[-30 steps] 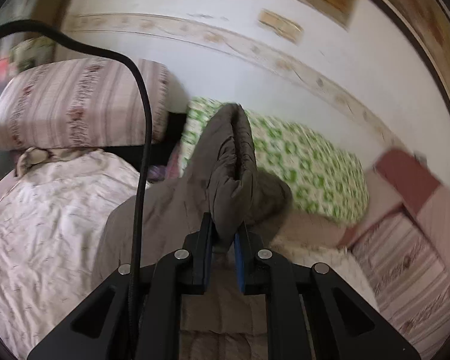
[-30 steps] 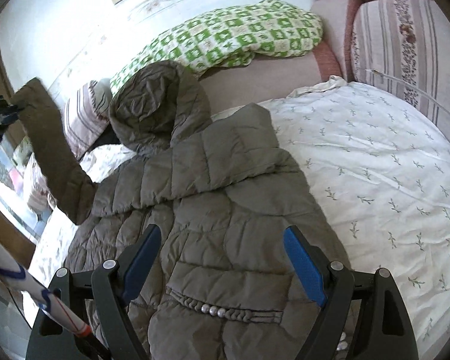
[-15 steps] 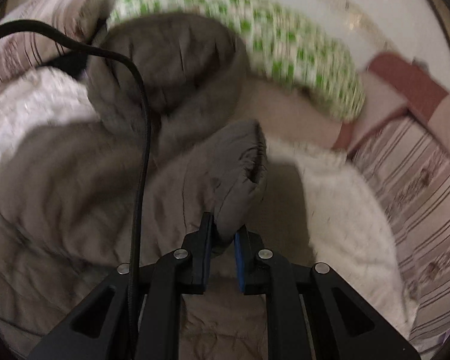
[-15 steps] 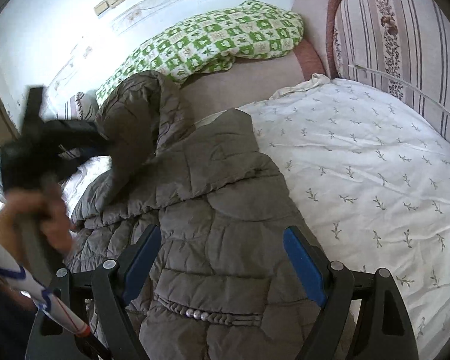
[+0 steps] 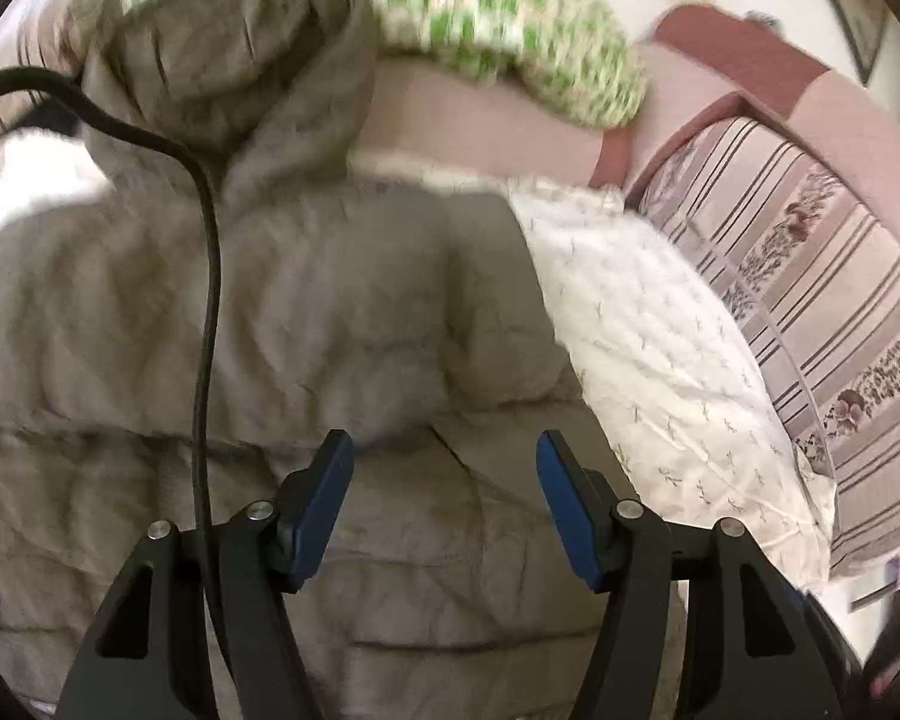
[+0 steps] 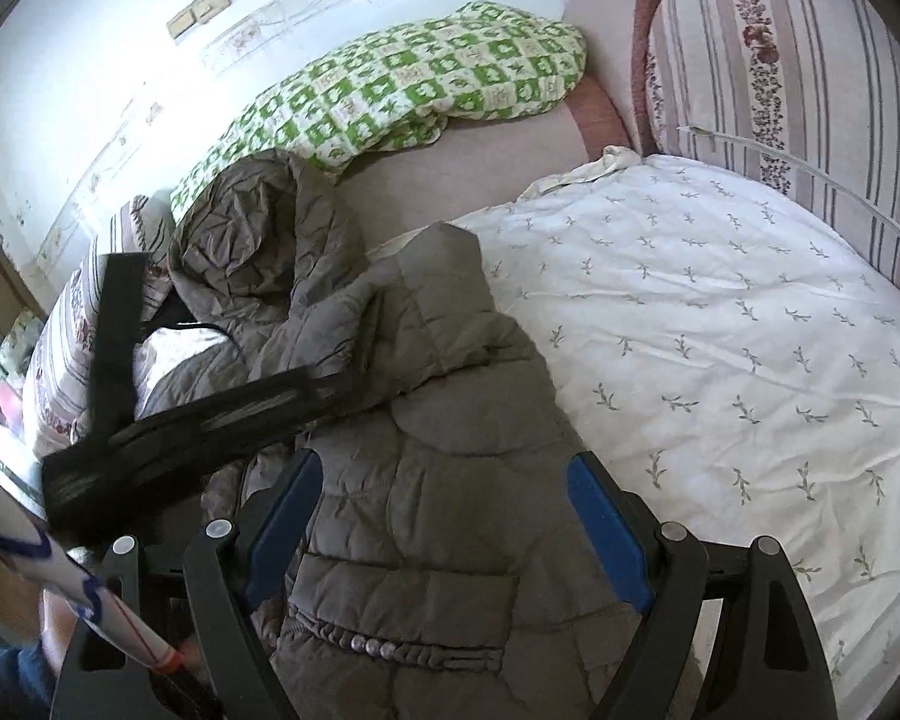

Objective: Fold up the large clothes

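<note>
— What changed since a second ago?

— Down across the chest, that's where the sleeve (image 5: 390,324) of the grey-brown quilted puffer jacket (image 5: 258,312) lies; a second ago I had it pinched up in the air. The left gripper (image 5: 441,501) has dropped low over the jacket and its blue-padded jaws are opening, with nothing between them, only quilted fabric beneath.

— And the other one?

— The right gripper (image 6: 444,525) hasn't shifted. I hold its jaws spread wide over the jacket's lower body, above a row of snaps (image 6: 366,645), gripping nothing.

— Where is the jacket?

— Spread flat on the white sprigged bedsheet (image 6: 720,324), hood (image 6: 240,240) toward eleven o'clock in the right view. Bare sheet runs off toward three o'clock.

— Around it?

— At twelve o'clock a green-and-white checked quilt (image 6: 402,84) is bunched against the wall. A striped floral cushion (image 6: 780,60) stands at two o'clock. From nine o'clock the left tool's black body (image 6: 210,414) reaches in over the jacket, blurred.
</note>
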